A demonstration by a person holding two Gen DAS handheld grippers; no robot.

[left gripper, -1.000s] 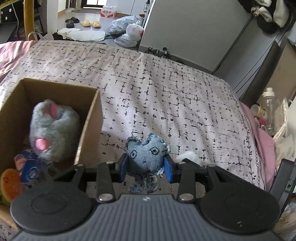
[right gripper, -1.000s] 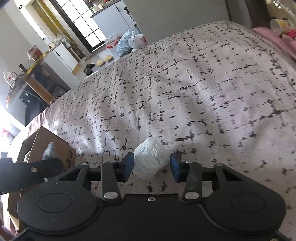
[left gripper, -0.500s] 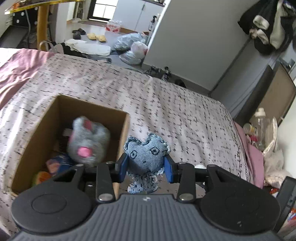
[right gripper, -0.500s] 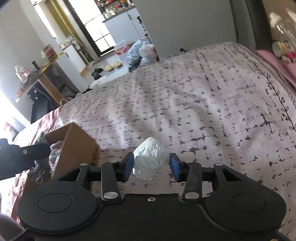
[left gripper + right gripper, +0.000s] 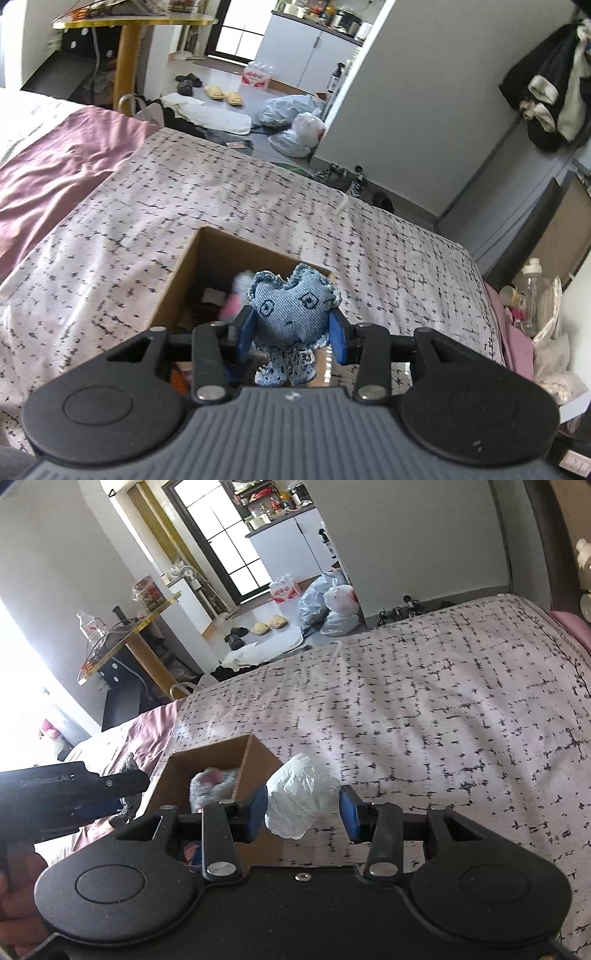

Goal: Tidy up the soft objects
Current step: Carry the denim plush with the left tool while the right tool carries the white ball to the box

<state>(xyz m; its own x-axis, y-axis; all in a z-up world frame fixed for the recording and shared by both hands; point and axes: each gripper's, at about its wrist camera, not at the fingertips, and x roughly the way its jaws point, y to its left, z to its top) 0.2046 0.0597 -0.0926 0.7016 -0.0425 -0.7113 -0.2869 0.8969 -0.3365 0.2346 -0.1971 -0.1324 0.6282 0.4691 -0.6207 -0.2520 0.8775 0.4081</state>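
Note:
My left gripper (image 5: 291, 334) is shut on a blue denim stuffed toy (image 5: 293, 314) and holds it above the open cardboard box (image 5: 184, 269) on the bed. Inside the box a grey plush with pink spots (image 5: 236, 295) is partly hidden behind the toy. My right gripper (image 5: 303, 812) is shut on a crumpled white soft wad (image 5: 301, 799), held above the bed just right of the box (image 5: 258, 760). The left gripper's body (image 5: 70, 794) shows at the left edge of the right wrist view.
The bed has a pale spread with black dashes (image 5: 369, 236) and a purple sheet (image 5: 55, 166) at the left. Bottles and bags (image 5: 535, 295) crowd the bed's right side. Bags, slippers and shoes (image 5: 295, 122) lie on the floor beyond.
Both grippers have risen and moved left toward the box with their loads. The denim toy now hangs over the box opening. The white wad has come up beside the box.

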